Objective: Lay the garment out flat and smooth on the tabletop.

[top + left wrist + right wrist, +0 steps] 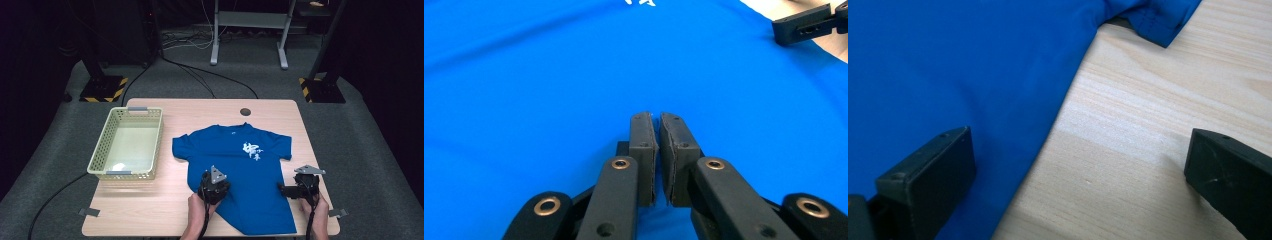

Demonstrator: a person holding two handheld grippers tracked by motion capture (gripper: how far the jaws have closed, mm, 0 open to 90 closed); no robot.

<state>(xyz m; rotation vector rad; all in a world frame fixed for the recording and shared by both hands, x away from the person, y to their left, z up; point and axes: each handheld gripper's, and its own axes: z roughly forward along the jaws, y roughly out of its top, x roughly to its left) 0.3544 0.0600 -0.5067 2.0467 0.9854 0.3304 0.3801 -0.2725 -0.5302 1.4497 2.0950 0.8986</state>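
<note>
A blue T-shirt [245,170] with a white print [251,150] lies spread flat on the wooden table [145,200], collar toward the far edge. My left gripper [215,184] hovers over the shirt's lower left part. Its fingertips [644,131] are shut together just above the fabric [549,90], with nothing visibly between them. My right gripper [286,190] is at the shirt's right side edge and stands wide open [1080,150]. One jaw is over the blue cloth [948,60], the other over bare wood [1148,115]. The right sleeve [1160,20] lies ahead of it.
An empty pale yellow-green basket [159,142] stands on the table's left half. A round cable hole [245,111] sits near the far edge. Beyond the table are floor cables and stand feet marked with yellow-black tape [104,90].
</note>
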